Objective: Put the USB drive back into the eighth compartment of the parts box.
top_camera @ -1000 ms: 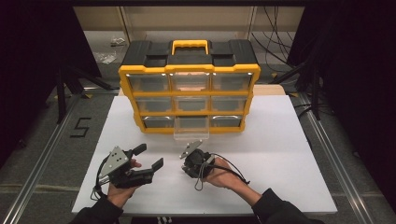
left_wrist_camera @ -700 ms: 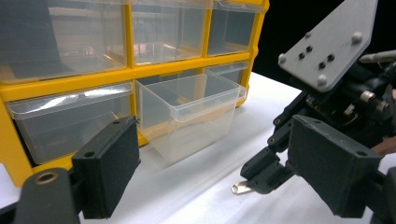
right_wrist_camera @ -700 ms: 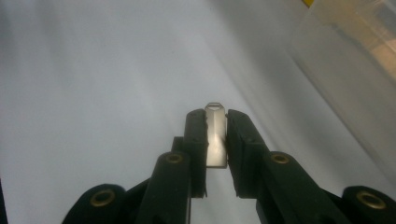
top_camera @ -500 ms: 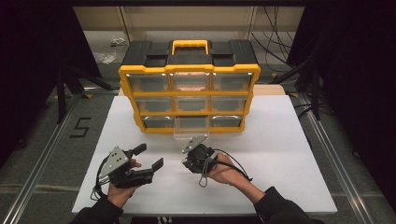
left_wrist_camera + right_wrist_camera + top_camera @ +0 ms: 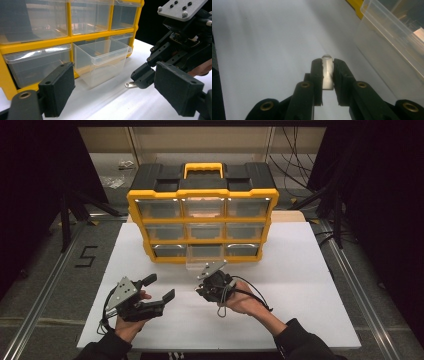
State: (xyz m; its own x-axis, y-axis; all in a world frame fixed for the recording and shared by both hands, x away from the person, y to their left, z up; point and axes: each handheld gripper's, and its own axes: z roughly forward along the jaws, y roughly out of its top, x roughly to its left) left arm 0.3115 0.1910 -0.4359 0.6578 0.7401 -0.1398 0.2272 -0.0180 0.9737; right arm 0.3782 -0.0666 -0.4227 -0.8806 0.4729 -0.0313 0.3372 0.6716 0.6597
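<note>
1. We see the right gripper (image 5: pixel 327 65) clamped on a small flat metal piece (image 5: pixel 327 72), low in the middle of its own view.
2. The clear drawer (image 5: pixel 100 61), pulled out of the yellow organizer (image 5: pixel 202 220), sits centre frame beside it.
3. Our left gripper (image 5: pixel 161 289) stands wide open, lower left, holding nothing.

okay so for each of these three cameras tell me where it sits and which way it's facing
High view: above the person's side, looking forward and down at the table and organizer; both forearms and hands enter from below.
Left gripper view: rides the left gripper, facing the pulled-out drawer; its open jaws show.
Right gripper view: rides the right gripper, looking along the tabletop; its jaws clamp a metal piece.
Shared: both gripper views show that drawer and metal piece.
</note>
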